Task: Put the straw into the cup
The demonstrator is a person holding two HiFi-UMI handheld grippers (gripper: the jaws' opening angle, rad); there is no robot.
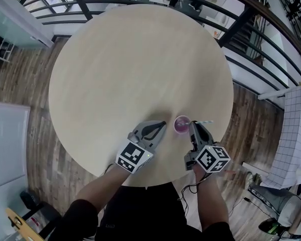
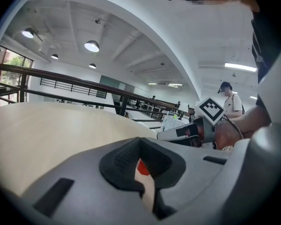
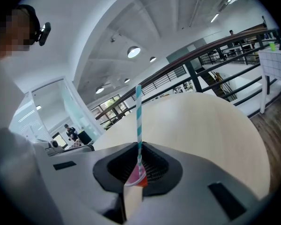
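Straw: the teal-and-white striped straw (image 1: 203,122) lies just right of the cup in the head view, its near end at the cup's rim. In the right gripper view (image 3: 138,121) it stands upright, and its lower end meets the cup's mouth. How deep it sits inside cannot be told.
Cup: the small round pink cup (image 1: 181,125) stands upright on the tabletop near the person's edge, between the two grippers. In the right gripper view it shows as a pink patch (image 3: 133,176) low in the gap between the fingers.
Right gripper: the right gripper (image 1: 194,128) has its fingers (image 3: 161,168) closed almost fully, clamped on the straw's lower part. Its tip is just beside the cup's right side.
Left gripper: the left gripper (image 1: 162,125) has its fingers (image 2: 119,161) brought together with nothing between them. Its tip points at the cup's left side, near it; whether it touches cannot be told.
Marker cubes: a black-and-white marker cube (image 1: 134,156) sits at the rear of each gripper, over the tabletop's near edge.
Tabletop: the round pale wooden tabletop (image 1: 130,64) carries only the cup.
Surroundings: a wood-plank floor (image 1: 20,84) lies around the tabletop, and a black metal railing (image 1: 271,29) curves behind it.
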